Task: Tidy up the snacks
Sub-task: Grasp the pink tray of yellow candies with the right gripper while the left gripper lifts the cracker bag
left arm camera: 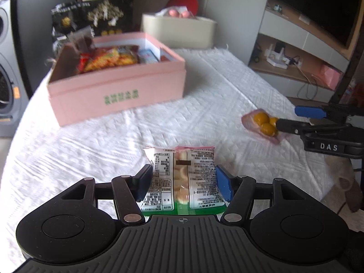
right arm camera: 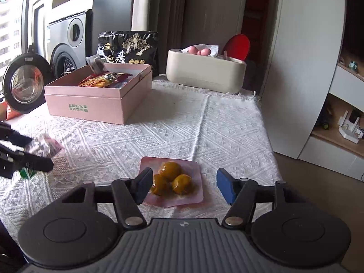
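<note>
A white and green snack packet [left arm camera: 182, 179] lies between the pads of my left gripper [left arm camera: 183, 183], which closes on its sides above the table. A pink packet of yellow balls [right arm camera: 174, 180] lies flat on the white cloth between the wide-open fingers of my right gripper [right arm camera: 184, 185]; neither pad grips it. It also shows in the left wrist view [left arm camera: 264, 122], with the right gripper [left arm camera: 295, 119] around it. The open pink box [left arm camera: 118, 91] holds several snack bags and stands at the back left [right arm camera: 100, 104].
A cream container [right arm camera: 204, 75] with pink balls and a black bag [right arm camera: 129, 47] stand behind the box. The table's right edge [right arm camera: 268, 141] drops to the floor. A round mirror [right arm camera: 25, 84] leans at the far left.
</note>
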Tool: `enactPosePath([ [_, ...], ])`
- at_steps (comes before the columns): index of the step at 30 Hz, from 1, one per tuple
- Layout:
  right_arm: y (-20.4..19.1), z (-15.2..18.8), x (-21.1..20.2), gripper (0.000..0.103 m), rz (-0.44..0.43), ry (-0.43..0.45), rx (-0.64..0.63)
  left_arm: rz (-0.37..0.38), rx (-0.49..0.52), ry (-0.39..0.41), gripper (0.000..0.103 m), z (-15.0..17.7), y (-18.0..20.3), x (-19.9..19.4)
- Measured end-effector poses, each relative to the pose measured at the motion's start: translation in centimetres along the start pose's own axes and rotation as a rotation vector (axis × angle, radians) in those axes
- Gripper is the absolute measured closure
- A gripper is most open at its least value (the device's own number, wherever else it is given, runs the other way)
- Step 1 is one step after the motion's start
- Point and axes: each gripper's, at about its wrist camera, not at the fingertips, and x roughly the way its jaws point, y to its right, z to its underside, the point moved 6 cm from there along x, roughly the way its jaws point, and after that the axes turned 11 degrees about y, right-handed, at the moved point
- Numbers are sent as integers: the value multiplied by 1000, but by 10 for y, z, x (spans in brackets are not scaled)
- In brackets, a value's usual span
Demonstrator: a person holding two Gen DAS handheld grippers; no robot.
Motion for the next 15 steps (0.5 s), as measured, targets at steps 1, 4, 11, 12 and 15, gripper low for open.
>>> enactPosePath([
  [1,1,2,3,39,-3,-7,10,-5,9,1,37,2,1,3],
  [4,2,5,14,36,-19,-21,39,-19,41,11,37,3,5,5],
  [11,-11,15,40,23,-64,-73,40,-26,74,25,36,5,7,6],
  [12,-11,15,39,23,-66,-61,48,-25,77,29,36,6,8,6],
  [15,-10,16,39,22,-81,-67,52,-27,85,37,35,6,9,8],
])
